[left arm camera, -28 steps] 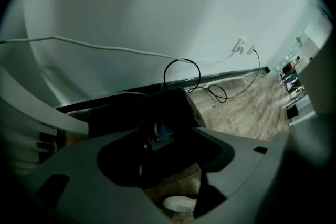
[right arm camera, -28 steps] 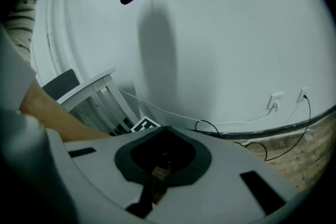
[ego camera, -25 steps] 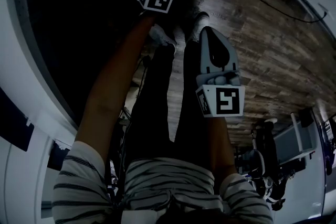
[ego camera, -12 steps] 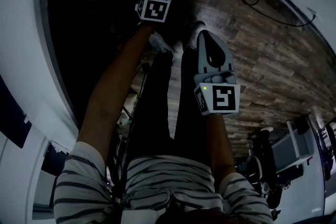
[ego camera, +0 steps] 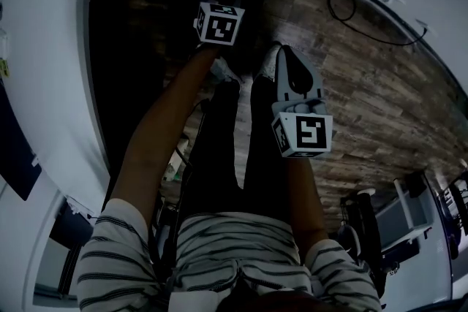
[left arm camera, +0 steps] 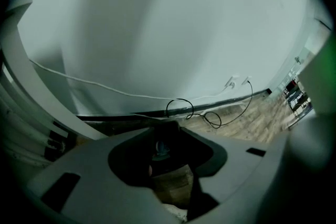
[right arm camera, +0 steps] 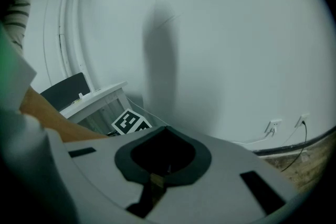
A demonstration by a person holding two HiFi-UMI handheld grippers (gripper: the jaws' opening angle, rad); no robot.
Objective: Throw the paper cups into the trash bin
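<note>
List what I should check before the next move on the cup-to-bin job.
1. Cup in left gripper: not ok. Nothing is between its jaws, which have just been closing.
2. Cup in right gripper: not ok. Its jaws are together and empty.
3. Paper cup in sight: not ok. No view shows one.
4. Trash bin located: cannot tell. The dark white-rimmed opening at the head view's left may be it.
5. Cable clear of the grippers: ok. It lies on the floor by the wall, apart from both.
</note>
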